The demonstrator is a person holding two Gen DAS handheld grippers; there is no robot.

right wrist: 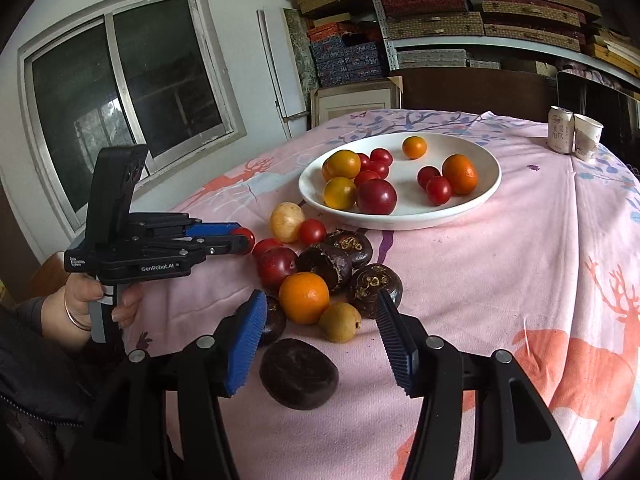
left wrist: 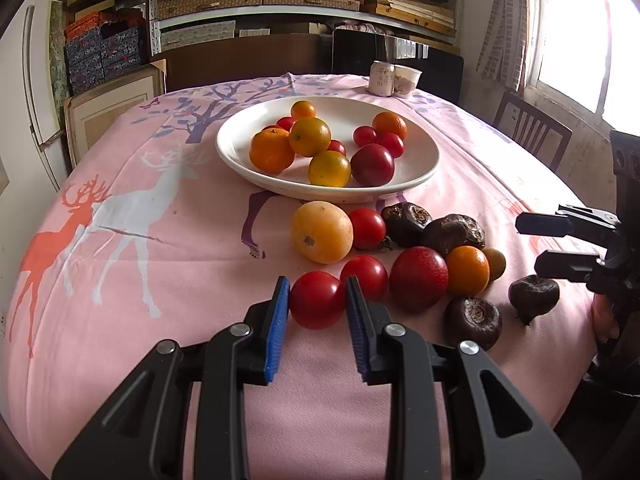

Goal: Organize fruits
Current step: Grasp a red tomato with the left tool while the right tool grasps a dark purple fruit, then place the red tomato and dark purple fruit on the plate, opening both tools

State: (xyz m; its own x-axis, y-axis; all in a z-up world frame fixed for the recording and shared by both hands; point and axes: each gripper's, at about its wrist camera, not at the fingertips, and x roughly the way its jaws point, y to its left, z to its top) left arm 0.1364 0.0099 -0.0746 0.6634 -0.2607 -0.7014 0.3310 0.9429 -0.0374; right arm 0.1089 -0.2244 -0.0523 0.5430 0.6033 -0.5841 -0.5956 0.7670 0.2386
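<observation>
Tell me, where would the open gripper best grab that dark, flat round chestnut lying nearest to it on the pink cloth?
Across its rounded sides. The dark flat water chestnut lies broad face up, apart from the other fruit, so the right gripper, whose jaws stand open and wider than it, could probably come down from above and a little behind, one blue pad on each side, and close on its rim.

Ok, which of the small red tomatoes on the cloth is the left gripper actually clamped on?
The nearest cherry tomato, at the near edge of the pile: the left gripper has its blue pads pressed on both its sides. The other tomatoes on the cloth lie free.
</observation>
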